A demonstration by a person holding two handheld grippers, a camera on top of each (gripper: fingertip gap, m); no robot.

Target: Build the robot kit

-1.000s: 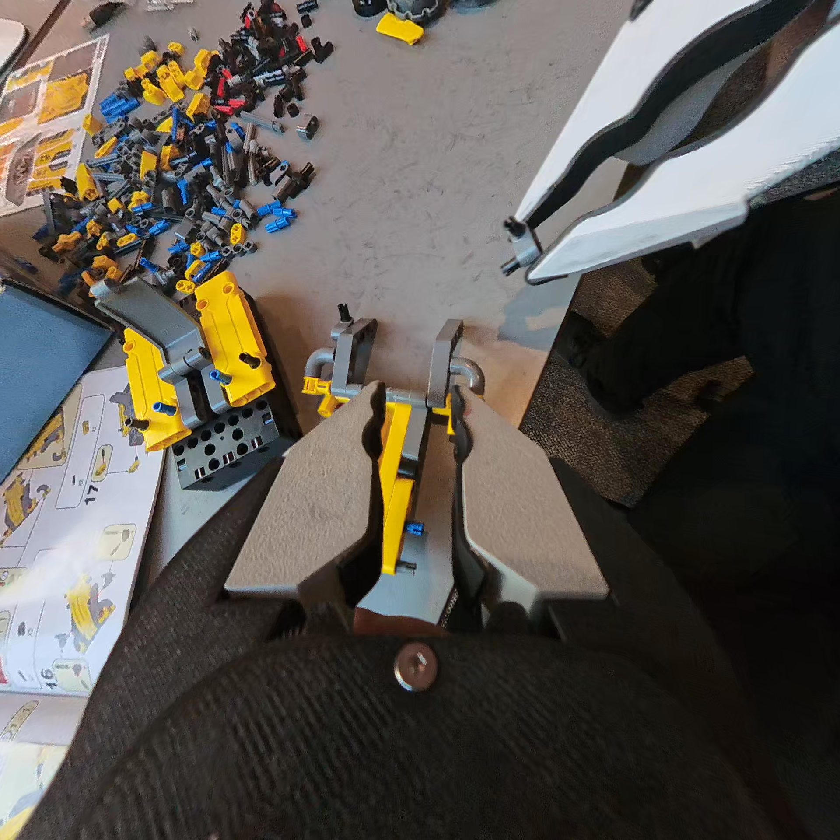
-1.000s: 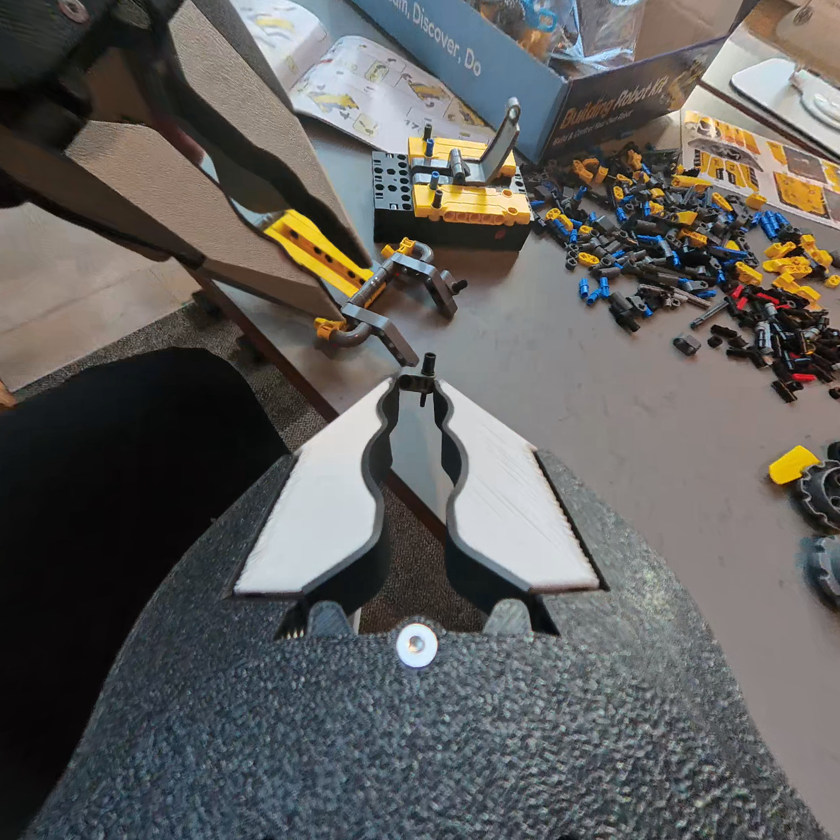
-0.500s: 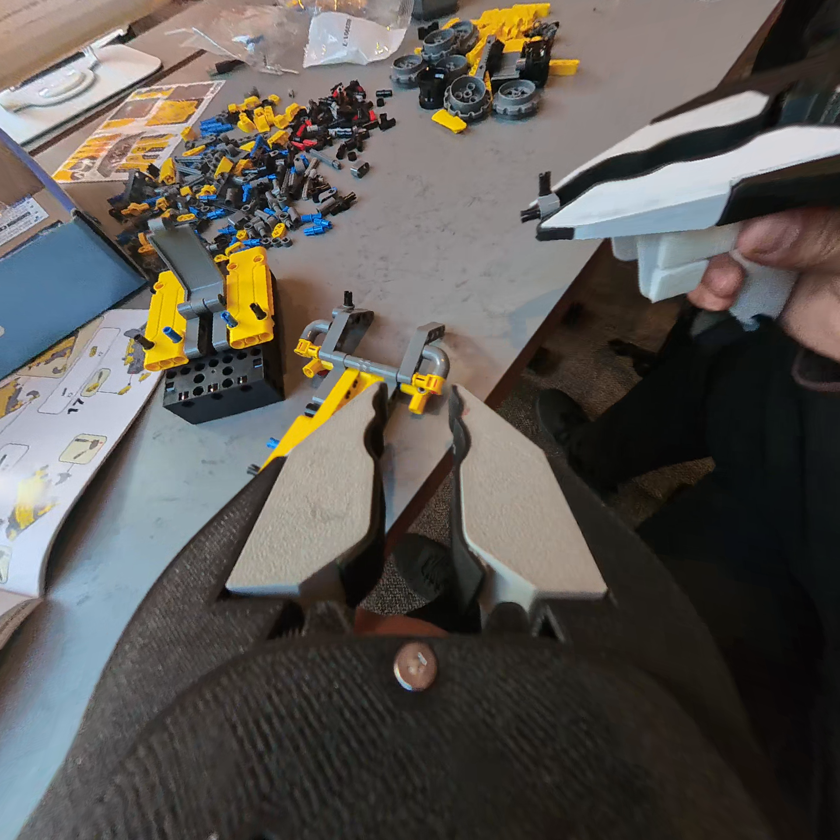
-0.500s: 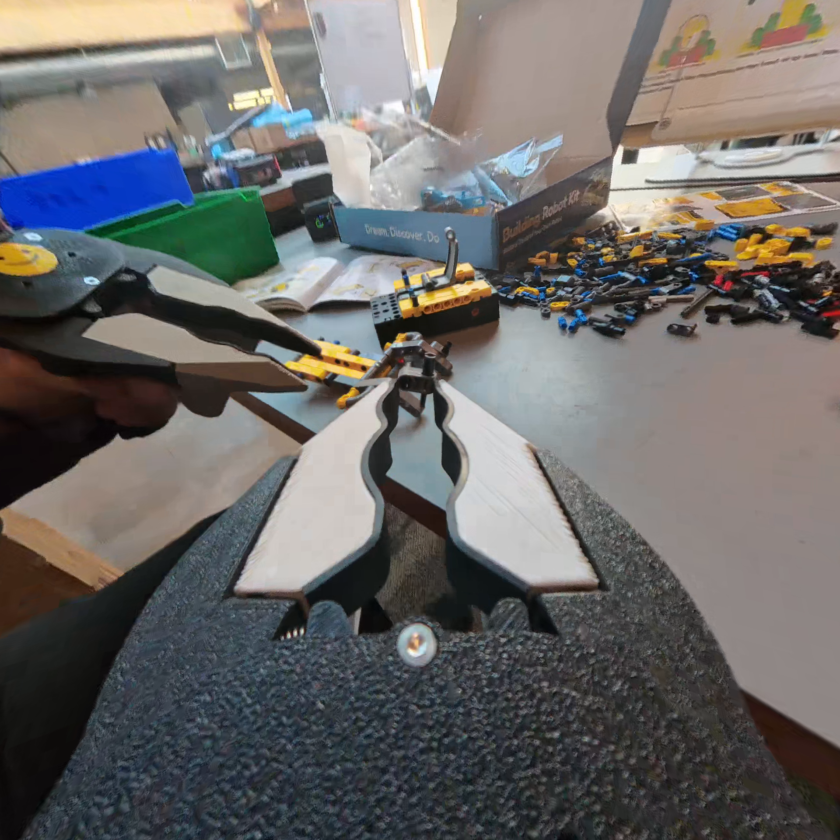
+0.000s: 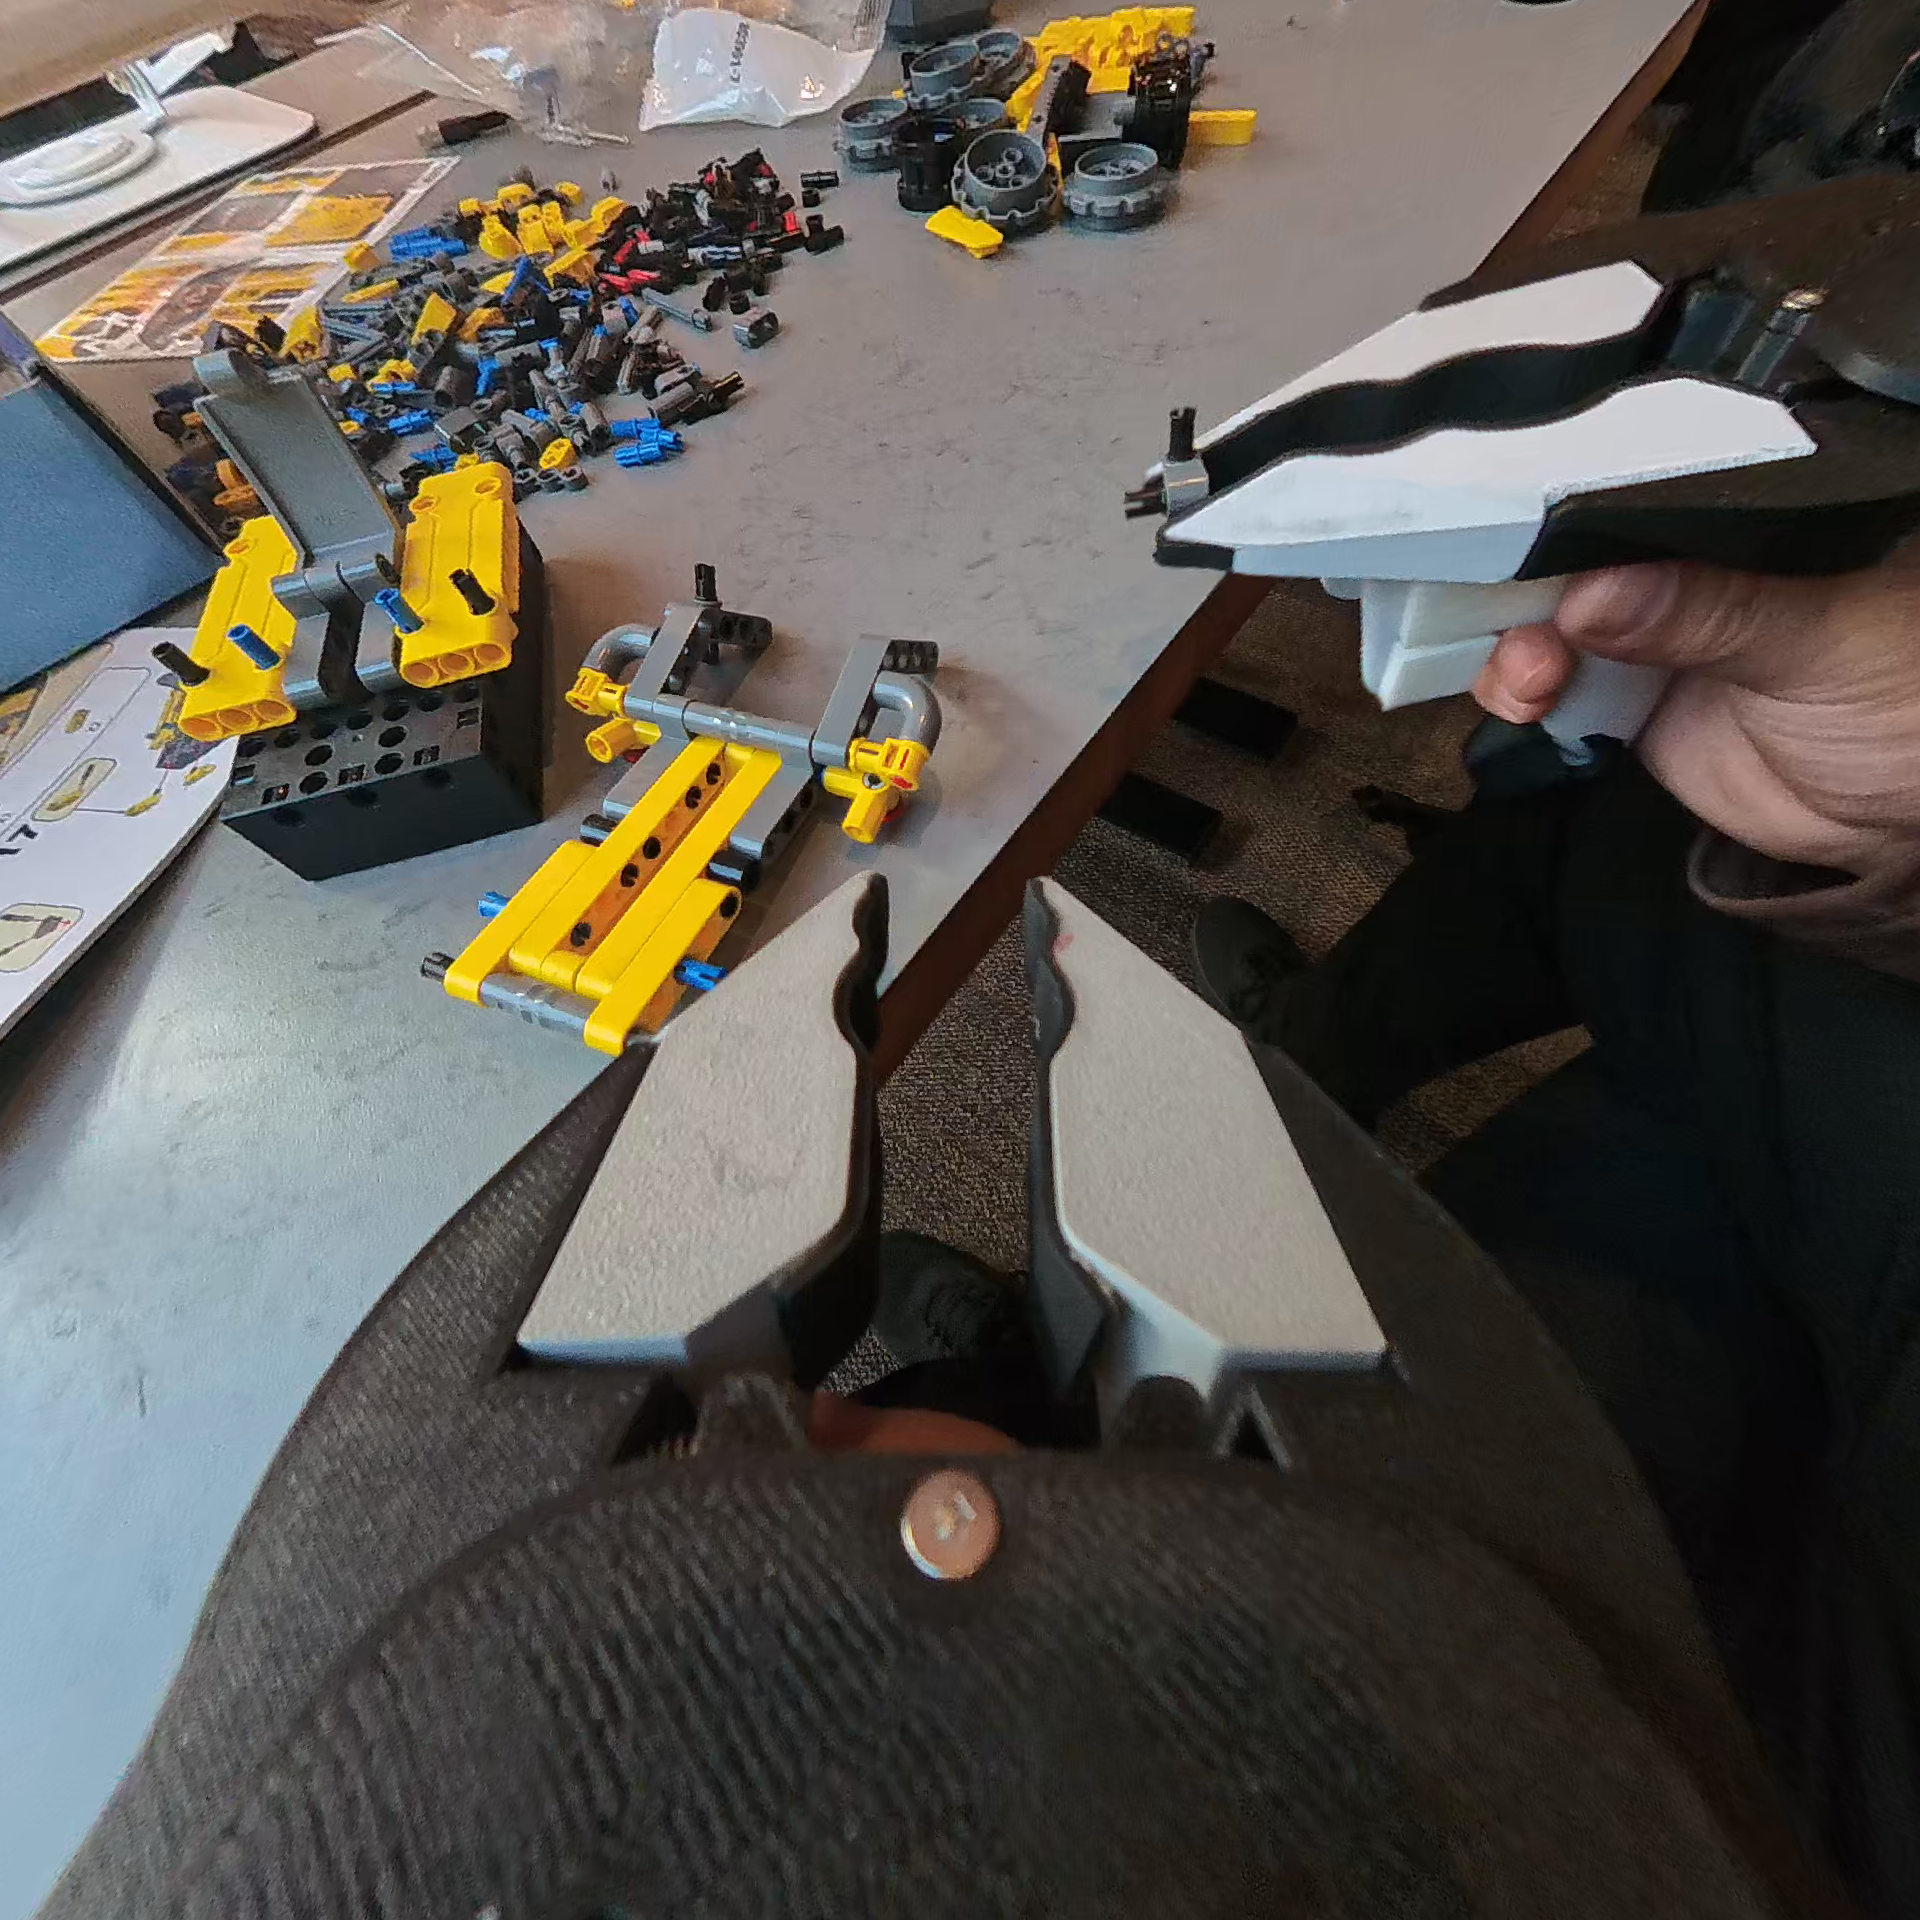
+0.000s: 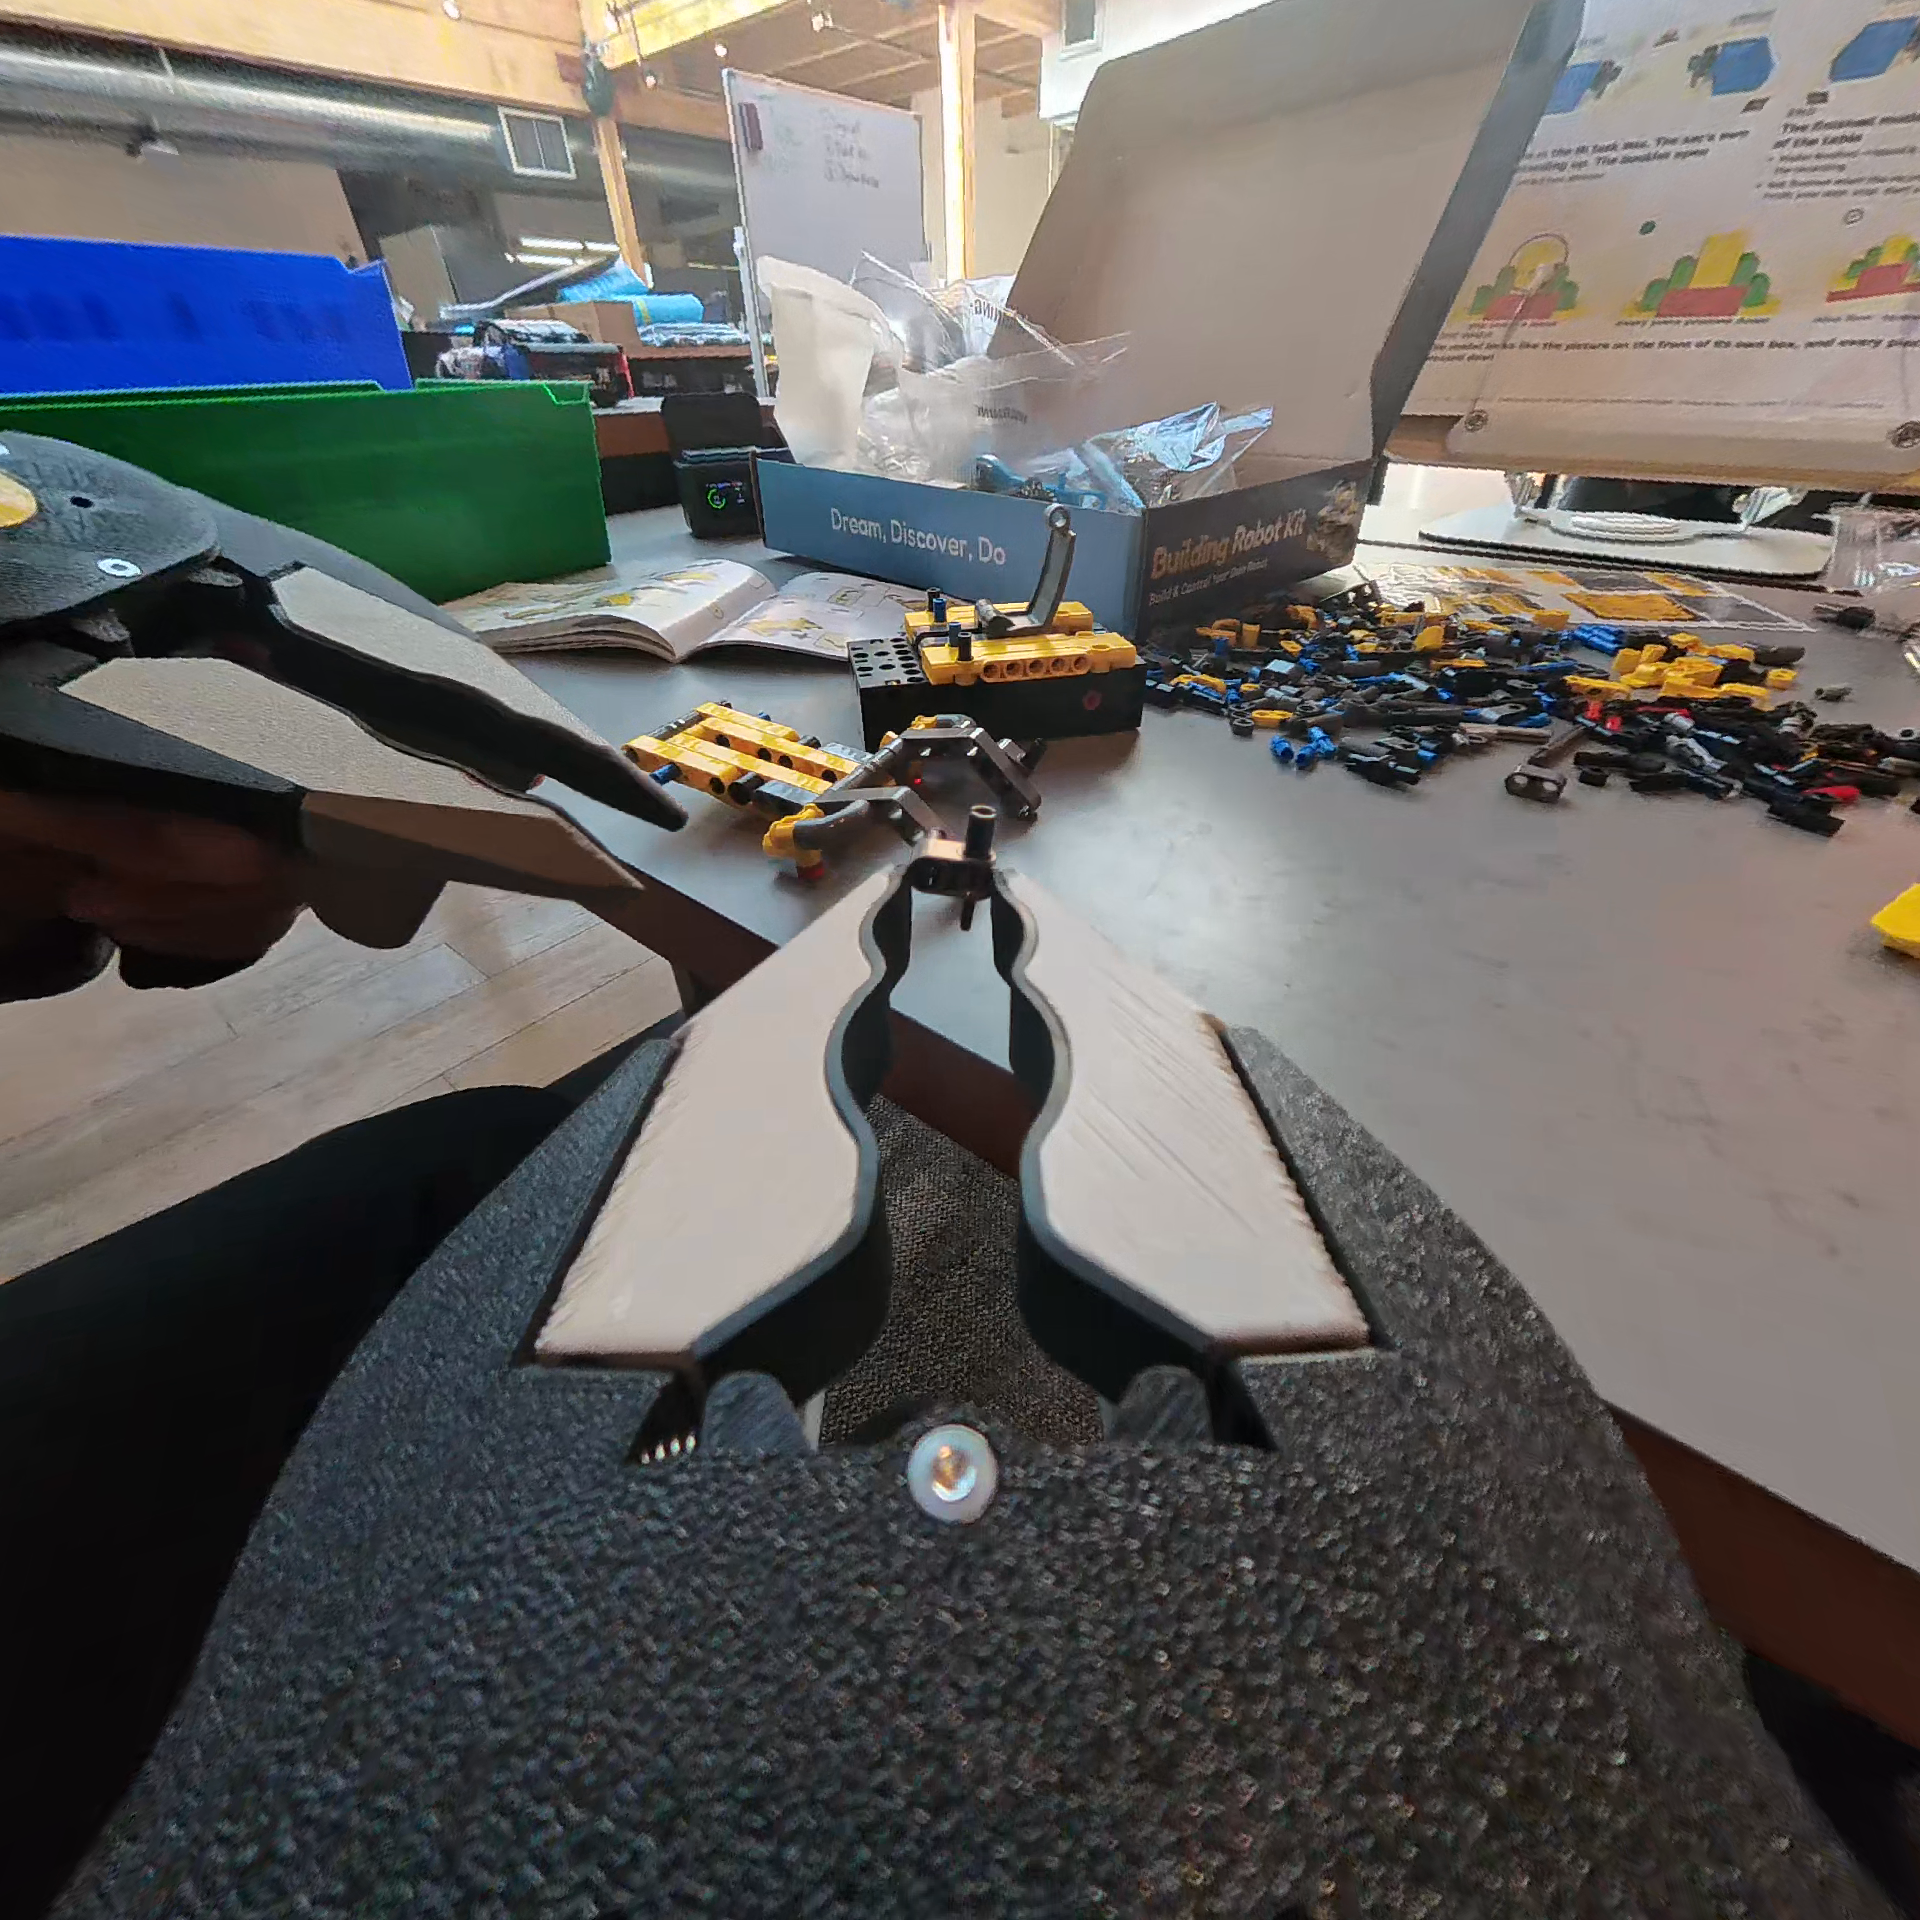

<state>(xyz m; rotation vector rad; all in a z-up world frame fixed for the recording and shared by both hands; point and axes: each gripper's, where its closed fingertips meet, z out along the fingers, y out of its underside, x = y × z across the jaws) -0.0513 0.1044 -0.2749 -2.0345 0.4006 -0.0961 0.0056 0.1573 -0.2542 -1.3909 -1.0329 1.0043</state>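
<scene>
A yellow and grey beam assembly (image 5: 675,821) lies flat on the grey table (image 5: 935,436) near its front edge; it also shows in the right wrist view (image 6: 821,774). My left gripper (image 5: 956,904) is open and empty, just behind the assembly, over the table edge. My right gripper (image 6: 948,878) is shut on a small grey connector with black pins (image 6: 951,868), held above the table edge. The right gripper (image 5: 1179,509) also shows in the left wrist view with the connector (image 5: 1174,478) at its tip. The left gripper (image 6: 634,842) shows at the left of the right wrist view.
A black block with yellow beams and a grey arm (image 5: 353,644) stands left of the assembly. A pile of small loose parts (image 5: 540,301) lies behind, wheels (image 5: 1008,166) farther back. An open blue box (image 6: 1049,540), a booklet (image 6: 665,613) and a green bin (image 6: 332,478) stand beyond. The tips of one gripper are about 9 cm away from the tips of the other.
My left gripper has let go of the yellow and grey assembly, which now lies on the table, and has drawn back open. My right gripper has risen and levelled, still holding the connector.
</scene>
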